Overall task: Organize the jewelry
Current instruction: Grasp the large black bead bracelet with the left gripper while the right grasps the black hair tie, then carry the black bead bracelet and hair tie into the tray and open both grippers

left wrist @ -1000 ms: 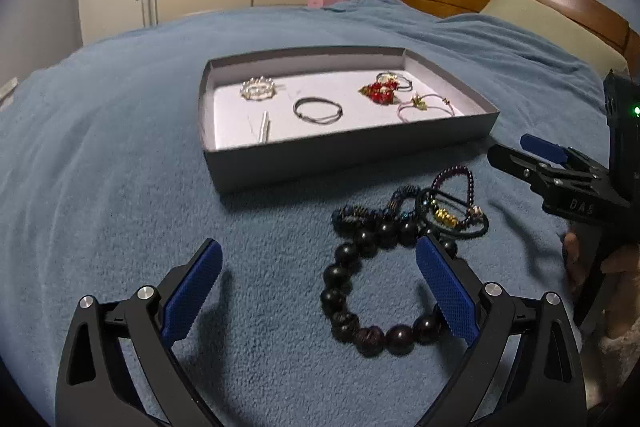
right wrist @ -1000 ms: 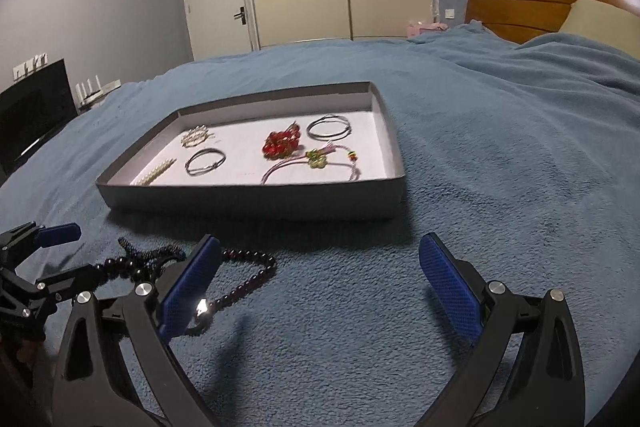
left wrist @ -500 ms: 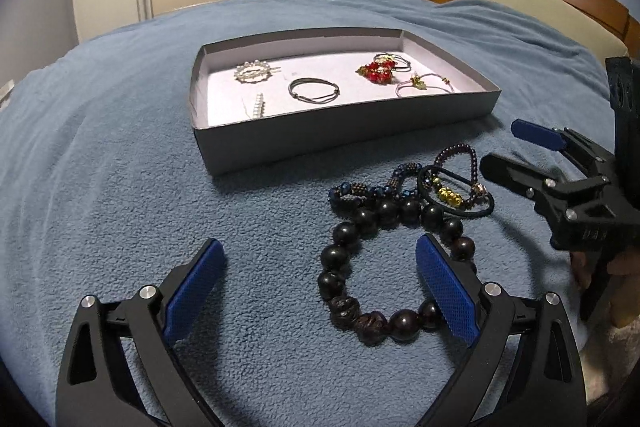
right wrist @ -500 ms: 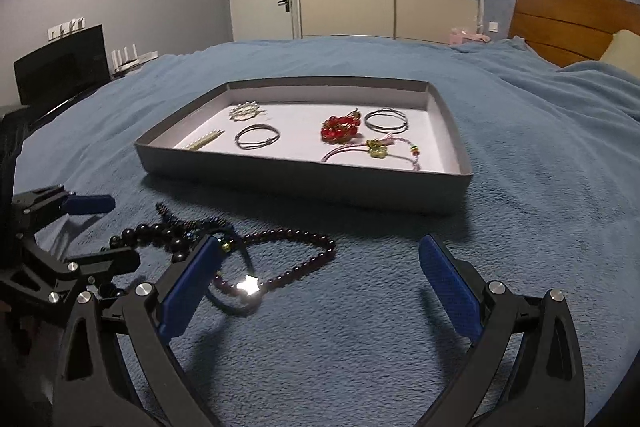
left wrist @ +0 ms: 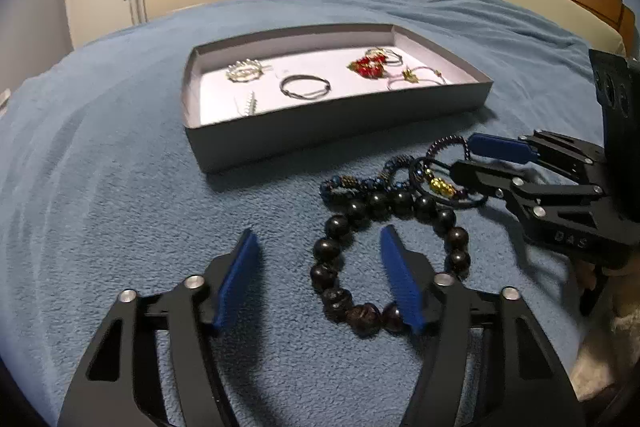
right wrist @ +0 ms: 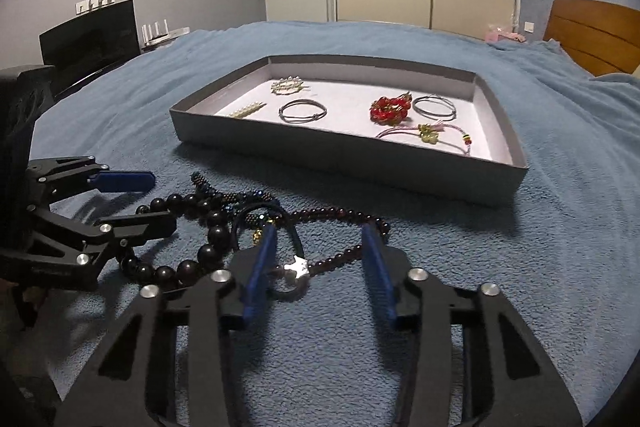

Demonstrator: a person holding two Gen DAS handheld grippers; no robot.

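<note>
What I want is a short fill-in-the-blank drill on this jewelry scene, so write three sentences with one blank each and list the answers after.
1. The grey tray sits on a ____ blanket.
2. The big dark bead bracelet lies ____ the tray, on the blanket.
3. The brightest cluster of beads inside the tray is ____ in colour.

Missing words: blue; outside; red

Both wrist cameras are sitting low over the bed (left wrist: 120, 187), looking forward and down along their fingers toward the grey tray (left wrist: 336, 131) (right wrist: 344, 147). Left view is facing it from its left, right view from its right. Both are sharing tray and the bracelet pile (left wrist: 392, 203) (right wrist: 224, 223) before it.
</note>
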